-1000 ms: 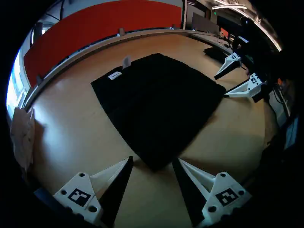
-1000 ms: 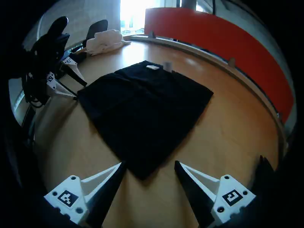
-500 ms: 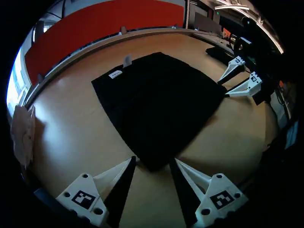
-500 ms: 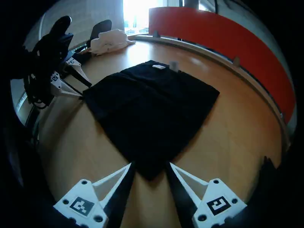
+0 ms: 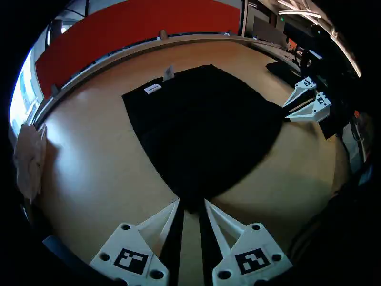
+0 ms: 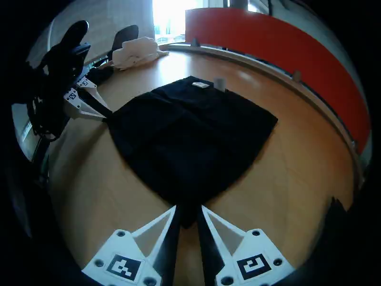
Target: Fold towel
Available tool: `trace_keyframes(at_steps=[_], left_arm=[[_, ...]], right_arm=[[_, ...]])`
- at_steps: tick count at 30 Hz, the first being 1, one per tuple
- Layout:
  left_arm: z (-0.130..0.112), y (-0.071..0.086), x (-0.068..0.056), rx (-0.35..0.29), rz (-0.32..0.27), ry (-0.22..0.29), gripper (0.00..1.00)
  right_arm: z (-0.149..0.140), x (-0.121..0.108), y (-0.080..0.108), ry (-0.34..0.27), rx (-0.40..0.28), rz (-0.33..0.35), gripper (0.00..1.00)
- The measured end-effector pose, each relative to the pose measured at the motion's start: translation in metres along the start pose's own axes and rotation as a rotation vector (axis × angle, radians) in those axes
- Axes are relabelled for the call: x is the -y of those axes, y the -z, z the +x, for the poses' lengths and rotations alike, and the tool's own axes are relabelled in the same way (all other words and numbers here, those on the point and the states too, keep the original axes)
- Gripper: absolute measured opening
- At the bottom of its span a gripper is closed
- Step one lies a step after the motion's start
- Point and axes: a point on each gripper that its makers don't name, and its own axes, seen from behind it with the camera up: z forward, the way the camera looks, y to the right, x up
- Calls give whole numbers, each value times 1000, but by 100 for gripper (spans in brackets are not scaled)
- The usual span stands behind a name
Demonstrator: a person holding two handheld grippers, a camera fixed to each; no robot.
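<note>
Left gripper view, nearest first: the left hand-held gripper (image 5: 191,204) points low along the light wooden table (image 5: 95,157), and its white fingers, drawn almost together, pinch the near corner of the black square cloth towel (image 5: 209,124). The towel lies flat on the table, its edges curving in toward that corner. At the towel's right corner the right hand-held gripper (image 5: 286,112) reaches in from a dark-sleeved arm, its tips on the cloth. A white label (image 5: 152,88) sits at the towel's far left corner. Left of the towel lies a pale crumpled cloth (image 5: 29,159). Beyond the towel runs a red partition wall (image 5: 133,28).

Right gripper view: the right hand-held gripper (image 6: 188,209) is likewise narrowed, nipping the corner of the towel (image 6: 190,138) nearest it. At the towel's left corner the left hand-held gripper (image 6: 108,116) grips the cloth. This view adds dark chair backs (image 6: 126,33) and a bright window (image 6: 176,19) beyond the towel.
</note>
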Motion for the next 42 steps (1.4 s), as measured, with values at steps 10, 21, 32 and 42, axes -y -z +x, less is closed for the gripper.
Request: trace_keyframes(at_steps=[10,21,32,42], left_arm=[[5,3,-5,-5,-32,46,15],[20,13,-5,-31,-30,75,15],[39,36,-2,-60,-18,128,15],[54,60,-2,-75,-9,179,15]], right_arm=[[15,-6,4,-17,-37,-6,17],[23,-10,14,-36,-50,-6,17],[44,-11,36,-23,-73,-13,17],[68,-14,60,0,-93,-30,17]])
